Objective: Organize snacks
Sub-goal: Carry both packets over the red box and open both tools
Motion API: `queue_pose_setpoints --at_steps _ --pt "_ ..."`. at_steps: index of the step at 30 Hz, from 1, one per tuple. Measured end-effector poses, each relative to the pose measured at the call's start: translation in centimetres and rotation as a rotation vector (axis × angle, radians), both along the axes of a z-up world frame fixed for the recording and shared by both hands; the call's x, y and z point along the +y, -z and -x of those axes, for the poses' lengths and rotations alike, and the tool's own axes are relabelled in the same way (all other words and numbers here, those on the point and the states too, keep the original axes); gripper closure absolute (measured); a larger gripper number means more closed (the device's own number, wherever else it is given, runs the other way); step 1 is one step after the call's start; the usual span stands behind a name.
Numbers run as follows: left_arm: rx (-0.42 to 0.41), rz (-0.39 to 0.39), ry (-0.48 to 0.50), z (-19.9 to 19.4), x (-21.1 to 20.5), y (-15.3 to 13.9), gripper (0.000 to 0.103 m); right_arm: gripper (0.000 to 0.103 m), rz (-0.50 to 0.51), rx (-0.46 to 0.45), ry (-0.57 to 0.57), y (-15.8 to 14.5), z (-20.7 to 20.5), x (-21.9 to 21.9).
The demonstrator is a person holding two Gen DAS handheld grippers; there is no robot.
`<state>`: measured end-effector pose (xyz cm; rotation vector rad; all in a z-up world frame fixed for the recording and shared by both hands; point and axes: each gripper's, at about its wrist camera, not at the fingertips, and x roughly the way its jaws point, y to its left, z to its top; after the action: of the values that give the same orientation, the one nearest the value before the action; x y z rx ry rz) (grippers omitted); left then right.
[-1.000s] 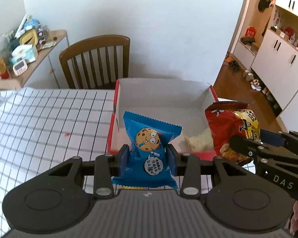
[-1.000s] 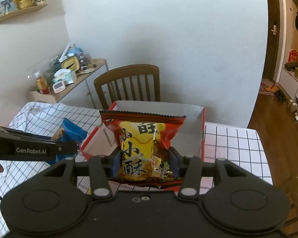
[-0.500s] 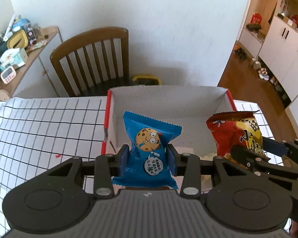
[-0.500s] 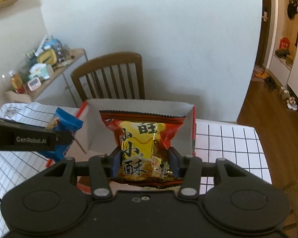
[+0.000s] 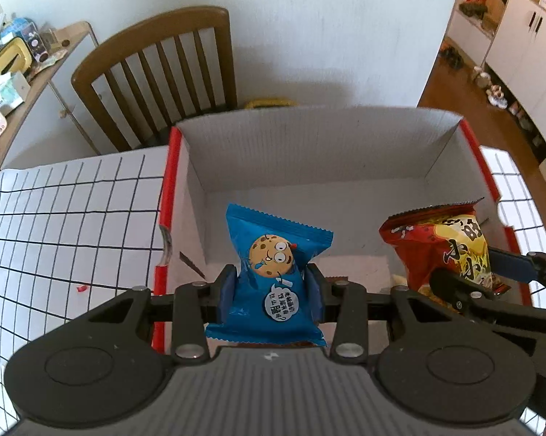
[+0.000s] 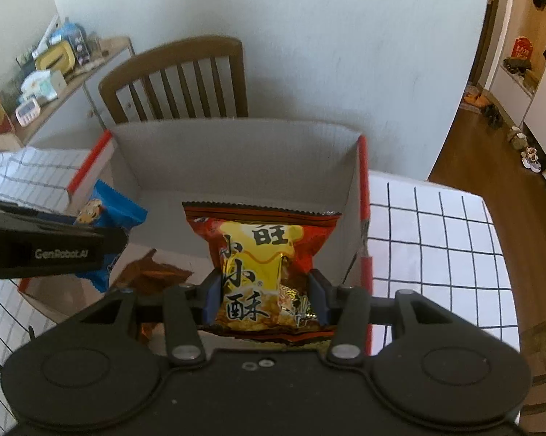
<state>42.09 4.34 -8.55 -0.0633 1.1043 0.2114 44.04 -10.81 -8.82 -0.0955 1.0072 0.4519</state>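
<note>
- I see a glossy blue foil cookie packet.
- My red snack bag shines.
- Matt corrugated cardboard box.
- Smooth wooden chair.

Both wrist views close above the shared box, angled downward

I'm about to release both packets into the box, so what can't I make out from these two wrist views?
- Box floor near the front: hidden in both views by the gripper bodies and the held packets.
- Brown wrapper in the box: partly covered by the left gripper in the right wrist view; type unreadable.
- Lower edge of the red-and-yellow snack bag: hidden behind the right gripper.
- Small print on the blue cookie packet: too small to read.
</note>
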Motion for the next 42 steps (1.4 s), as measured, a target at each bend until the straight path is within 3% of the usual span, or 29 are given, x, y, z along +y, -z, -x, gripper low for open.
queue_pose_setpoints --at_steps 11,18,22,42 --pt "0.041 0.025 0.004 -0.5 -0.2 2.4 0.062 0.054 0.031 0.028 -0.014 1.4 -0.5 0.5" --pt "0.028 0.028 -0.008 -0.1 -0.5 2.2 0.042 0.05 0.035 0.022 -0.003 1.3 -0.4 0.6" --pt "0.014 0.04 -0.021 0.6 -0.1 1.5 0.042 0.038 0.023 -0.001 0.003 0.7 0.0 0.2" --pt "-0.124 0.064 -0.014 6.4 -0.8 -5.1 0.037 0.023 -0.084 -0.091 -0.002 -5.3 4.2 -3.0"
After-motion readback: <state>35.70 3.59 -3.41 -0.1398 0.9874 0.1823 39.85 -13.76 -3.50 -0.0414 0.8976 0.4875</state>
